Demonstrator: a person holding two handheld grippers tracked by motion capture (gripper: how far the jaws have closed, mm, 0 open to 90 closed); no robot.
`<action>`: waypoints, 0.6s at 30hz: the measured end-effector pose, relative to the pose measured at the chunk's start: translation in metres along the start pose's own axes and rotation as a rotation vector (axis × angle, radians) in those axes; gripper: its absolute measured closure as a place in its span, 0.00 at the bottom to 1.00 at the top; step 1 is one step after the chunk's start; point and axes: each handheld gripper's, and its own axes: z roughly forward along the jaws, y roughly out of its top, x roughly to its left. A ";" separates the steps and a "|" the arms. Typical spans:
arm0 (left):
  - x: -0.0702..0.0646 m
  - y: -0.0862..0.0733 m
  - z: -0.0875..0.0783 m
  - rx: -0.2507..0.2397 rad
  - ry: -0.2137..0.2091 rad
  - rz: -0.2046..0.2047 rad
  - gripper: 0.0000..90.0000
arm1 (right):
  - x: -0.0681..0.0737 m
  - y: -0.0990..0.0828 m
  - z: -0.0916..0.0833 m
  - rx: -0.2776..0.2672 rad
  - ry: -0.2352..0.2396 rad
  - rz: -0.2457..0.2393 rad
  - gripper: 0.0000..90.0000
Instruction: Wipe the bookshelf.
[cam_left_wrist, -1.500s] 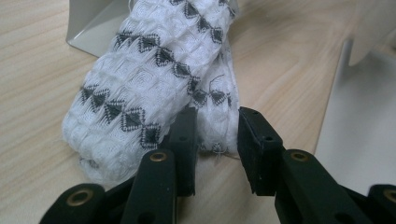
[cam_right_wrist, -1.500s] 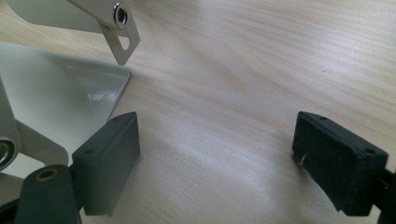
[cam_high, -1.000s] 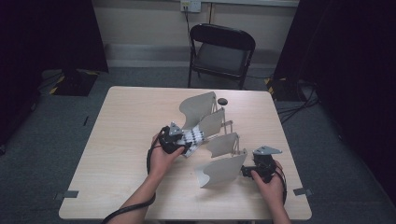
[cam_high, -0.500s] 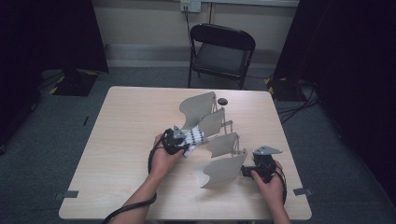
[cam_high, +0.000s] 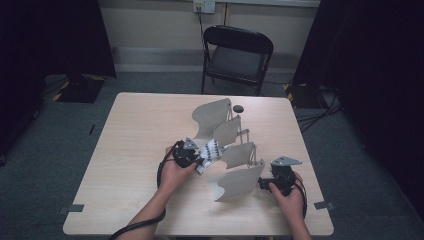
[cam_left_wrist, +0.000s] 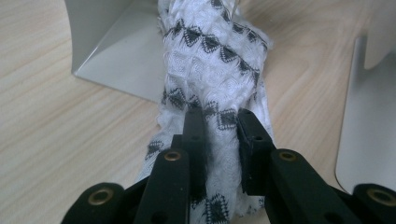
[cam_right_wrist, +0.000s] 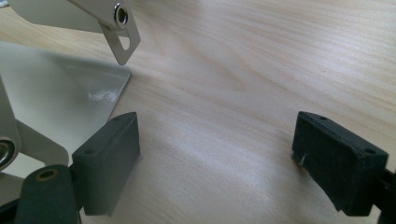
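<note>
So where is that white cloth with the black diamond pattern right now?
The white, black-diamond-patterned cloth lies mid-table in the high view, pinched by the left tongs, between two curved grey metal dividers.

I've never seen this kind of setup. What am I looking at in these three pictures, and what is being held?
A person sits at a wooden table with a hand-held two-jaw gripper in each hand. The high view looks down from above; the other two pictures come from cameras riding on the grippers. On the table stands a metal rack of curved dividers, with a small dark round object behind it. The left gripper has just been closing and now pinches a white cloth with black diamond patterning. The right gripper is open beside the rack, holding nothing.
</note>
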 end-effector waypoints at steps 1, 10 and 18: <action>0.000 -0.003 -0.003 -0.002 0.000 -0.005 0.84 | 0.000 0.000 0.000 0.000 0.000 -0.001 0.16; 0.008 -0.025 -0.031 0.020 0.040 -0.005 0.84 | 0.000 0.000 0.000 0.000 -0.002 0.000 0.16; 0.013 -0.035 -0.041 0.014 0.061 -0.019 0.82 | 0.000 0.000 0.000 -0.001 -0.004 0.002 0.16</action>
